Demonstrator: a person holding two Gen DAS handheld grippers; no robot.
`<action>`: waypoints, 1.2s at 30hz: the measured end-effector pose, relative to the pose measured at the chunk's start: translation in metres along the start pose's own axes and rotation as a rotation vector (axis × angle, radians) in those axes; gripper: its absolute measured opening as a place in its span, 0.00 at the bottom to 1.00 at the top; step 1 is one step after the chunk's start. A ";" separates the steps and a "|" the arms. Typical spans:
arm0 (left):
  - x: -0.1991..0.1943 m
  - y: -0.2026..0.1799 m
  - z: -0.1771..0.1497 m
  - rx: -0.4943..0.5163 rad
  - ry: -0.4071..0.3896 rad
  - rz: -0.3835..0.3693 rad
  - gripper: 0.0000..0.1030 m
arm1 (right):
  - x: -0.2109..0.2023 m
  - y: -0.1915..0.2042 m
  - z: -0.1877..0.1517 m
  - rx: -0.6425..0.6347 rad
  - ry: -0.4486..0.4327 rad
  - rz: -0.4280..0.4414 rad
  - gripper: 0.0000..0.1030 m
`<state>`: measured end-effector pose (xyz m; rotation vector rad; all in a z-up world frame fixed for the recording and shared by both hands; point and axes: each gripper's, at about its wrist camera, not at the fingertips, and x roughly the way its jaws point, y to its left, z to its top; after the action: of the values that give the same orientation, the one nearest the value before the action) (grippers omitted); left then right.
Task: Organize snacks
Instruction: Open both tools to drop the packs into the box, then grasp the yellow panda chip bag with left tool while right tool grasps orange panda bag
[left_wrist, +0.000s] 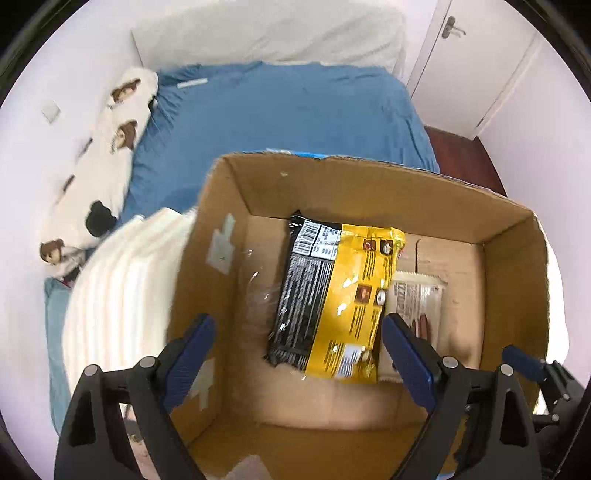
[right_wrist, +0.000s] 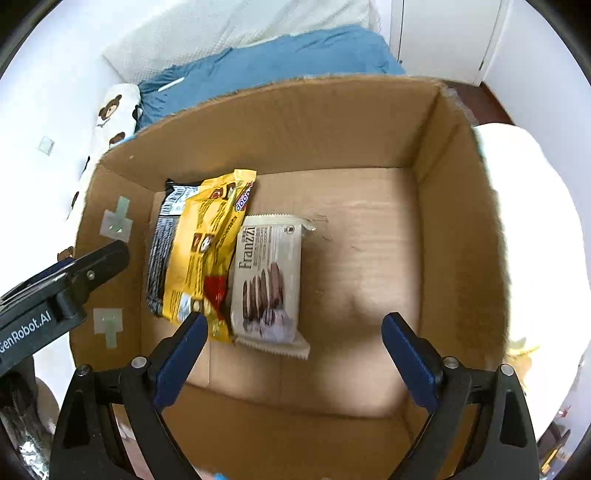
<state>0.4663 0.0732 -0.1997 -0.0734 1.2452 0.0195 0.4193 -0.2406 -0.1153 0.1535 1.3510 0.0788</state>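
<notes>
My right gripper (right_wrist: 291, 347) hangs over the cardboard box (right_wrist: 458, 206) with its jaws spread wide and nothing between them. Just above its left finger, at lower centre of the right wrist view, the cream Franzzi biscuit pack (right_wrist: 267, 280) lies flat on the box floor, touching the yellow and black snack bag (right_wrist: 199, 251) to its left. My left gripper (left_wrist: 297, 350) is released too, jaws apart above that same yellow bag (left_wrist: 332, 295), holding nothing. In the upper part of both views, a blue bedsheet (left_wrist: 288, 110) lies behind the box, with a bear-print pillow (left_wrist: 122, 110) at upper left.
</notes>
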 end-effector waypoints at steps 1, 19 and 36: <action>-0.006 0.001 -0.004 0.002 -0.013 -0.002 0.90 | -0.009 0.002 -0.006 0.000 -0.013 -0.003 0.94; -0.109 -0.006 -0.085 0.023 -0.175 -0.031 0.90 | -0.114 0.010 -0.094 -0.027 -0.179 0.009 0.94; -0.043 0.028 -0.204 -0.140 0.062 -0.017 0.90 | -0.066 -0.031 -0.197 0.134 -0.025 0.117 0.94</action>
<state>0.2578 0.0888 -0.2254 -0.2077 1.3042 0.0905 0.2121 -0.2683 -0.0981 0.3451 1.3219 0.0846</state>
